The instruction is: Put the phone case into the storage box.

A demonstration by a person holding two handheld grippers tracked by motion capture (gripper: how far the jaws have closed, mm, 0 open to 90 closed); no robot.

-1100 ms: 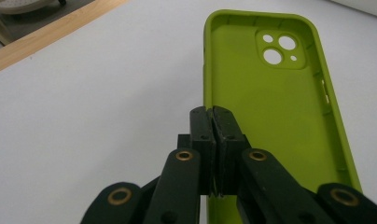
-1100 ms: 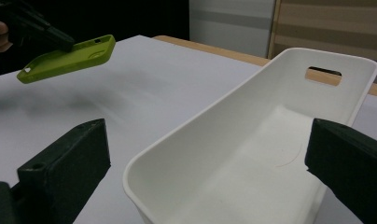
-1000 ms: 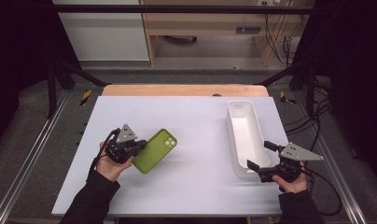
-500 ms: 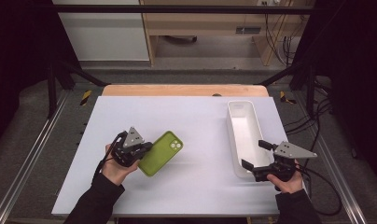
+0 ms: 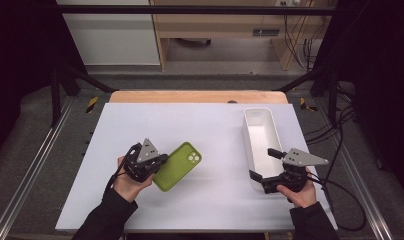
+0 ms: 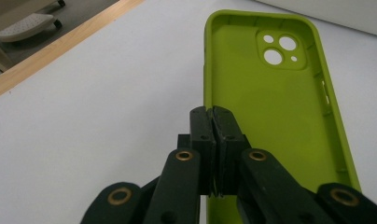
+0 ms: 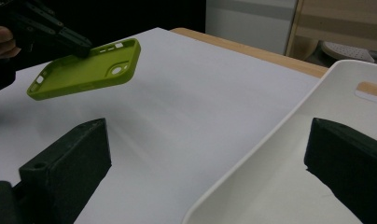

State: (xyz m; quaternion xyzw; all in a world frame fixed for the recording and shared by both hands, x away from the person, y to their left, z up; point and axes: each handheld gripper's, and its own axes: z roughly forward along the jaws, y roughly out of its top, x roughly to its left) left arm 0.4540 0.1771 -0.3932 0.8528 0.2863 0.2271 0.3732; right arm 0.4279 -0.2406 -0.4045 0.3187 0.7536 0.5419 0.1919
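A white-topped table (image 5: 200, 125) stands on grey floor (image 5: 35, 165), with wooden furniture (image 5: 225, 30) and dark curtains behind.

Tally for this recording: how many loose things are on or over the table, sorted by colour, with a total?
Green: 1, the phone case, held off the table by the left gripper clamped on its side wall.
White: 1, the long tray, with the open right gripper straddling its near wall.
Total: 2
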